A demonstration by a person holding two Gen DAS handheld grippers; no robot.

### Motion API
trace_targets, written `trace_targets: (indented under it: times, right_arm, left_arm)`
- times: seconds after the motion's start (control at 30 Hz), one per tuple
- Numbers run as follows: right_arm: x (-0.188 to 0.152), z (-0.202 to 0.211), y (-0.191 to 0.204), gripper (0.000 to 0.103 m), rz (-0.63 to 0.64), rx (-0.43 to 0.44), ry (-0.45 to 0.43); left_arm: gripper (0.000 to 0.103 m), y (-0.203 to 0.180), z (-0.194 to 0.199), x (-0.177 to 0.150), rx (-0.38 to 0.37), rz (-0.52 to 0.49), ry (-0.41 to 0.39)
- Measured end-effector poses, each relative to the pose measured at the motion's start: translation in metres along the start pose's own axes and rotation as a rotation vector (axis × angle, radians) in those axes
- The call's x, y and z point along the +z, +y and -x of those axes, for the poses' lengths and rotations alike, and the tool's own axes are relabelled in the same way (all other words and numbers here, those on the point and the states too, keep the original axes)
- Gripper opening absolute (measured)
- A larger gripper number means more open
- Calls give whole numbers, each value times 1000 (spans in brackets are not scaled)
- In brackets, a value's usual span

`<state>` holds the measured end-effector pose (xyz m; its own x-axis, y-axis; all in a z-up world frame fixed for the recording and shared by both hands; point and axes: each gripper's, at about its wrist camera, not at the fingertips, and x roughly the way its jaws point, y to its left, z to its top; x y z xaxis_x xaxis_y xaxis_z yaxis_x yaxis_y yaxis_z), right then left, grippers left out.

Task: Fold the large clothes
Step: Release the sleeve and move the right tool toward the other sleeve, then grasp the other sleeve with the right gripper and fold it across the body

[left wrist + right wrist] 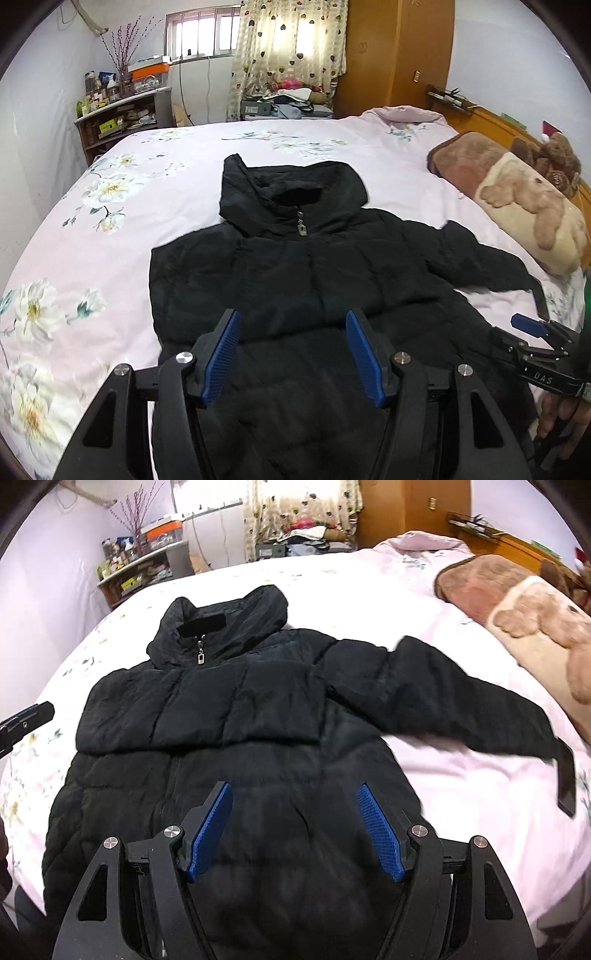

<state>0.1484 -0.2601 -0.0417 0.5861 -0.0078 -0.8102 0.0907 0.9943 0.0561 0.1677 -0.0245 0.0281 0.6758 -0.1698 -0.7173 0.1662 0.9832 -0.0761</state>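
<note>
A black hooded puffer jacket (295,280) lies front up on the bed, zipped, hood toward the far side; it also shows in the right wrist view (236,716). Its left sleeve is folded across the chest (199,712). Its right sleeve (461,698) stretches out to the right. My left gripper (291,354) is open and empty above the jacket's lower front. My right gripper (295,827) is open and empty above the lower right front; it shows at the right edge of the left wrist view (532,328).
The bed has a pink floral sheet (92,229). A brown and cream bear blanket (517,199) lies at the right. A dark phone (567,782) lies by the sleeve cuff. A cluttered shelf (118,114) and wooden wardrobe (399,55) stand behind.
</note>
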Motion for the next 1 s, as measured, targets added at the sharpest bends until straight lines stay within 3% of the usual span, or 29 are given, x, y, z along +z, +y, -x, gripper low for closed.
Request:
trace_targets:
  times: [0.53, 0.77, 1.0]
  right_arm:
    - [-23, 80, -32, 71, -66, -33, -110]
    - [-20, 79, -74, 71, -143, -52, -121]
    - [-12, 41, -134, 71, -265, -71, -90]
  left_arm:
    - [62, -44, 58, -18, -37, -34, -42]
    - [62, -61, 33, -5, -72, -41, -31]
    - [62, -62, -16, 13, -70, -42, -29]
